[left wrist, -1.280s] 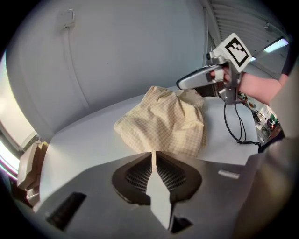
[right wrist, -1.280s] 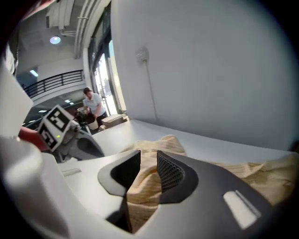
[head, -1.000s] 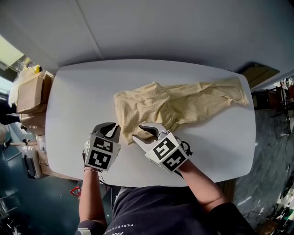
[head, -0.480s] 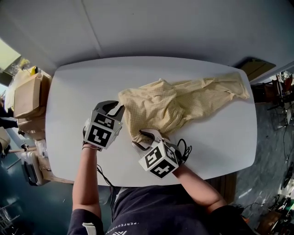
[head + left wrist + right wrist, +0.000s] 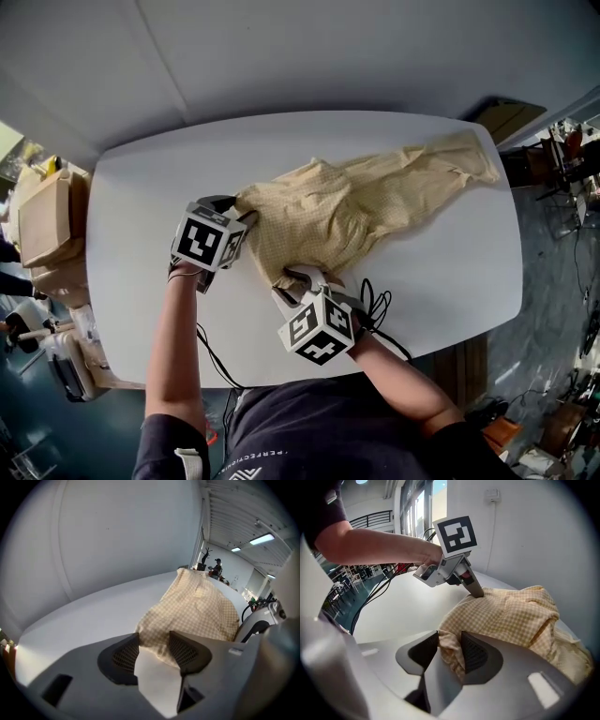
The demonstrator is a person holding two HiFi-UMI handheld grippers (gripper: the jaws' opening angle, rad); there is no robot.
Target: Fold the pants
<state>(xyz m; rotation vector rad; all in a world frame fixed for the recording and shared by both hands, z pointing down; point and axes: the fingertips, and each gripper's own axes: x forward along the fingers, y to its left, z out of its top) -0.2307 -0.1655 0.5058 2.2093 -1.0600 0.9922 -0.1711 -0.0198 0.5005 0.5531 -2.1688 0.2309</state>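
Checked yellow cloth of the pants (image 5: 511, 616) is bunched between the fingers (image 5: 476, 651) of my right gripper (image 5: 449, 646), whose jaws have just been closing. The fold lies against one pad while a dark gap shows at the other, so I read it as not yet pinched. My left gripper (image 5: 153, 641) is spread wide, its jaws having just been opening. The near corner of the cloth sits right at its fingertips, and bare table (image 5: 141, 187) shows between them further back.

To do this grab well, I judge the left fingertips need to go a touch further forward, with the lower one sliding flat along the tabletop under the hem. That way every layer ends up between the pads, not just the top one. Then I would close both grips firmly and only lift once both have bitten, raising them together so the edge between them stays taut.

Beyond the fingers the pants run away across the table, rumpled in the middle. The leg ends lie well apart from both grippers near the far corner, so a slow, even lift should let them trail without snagging.
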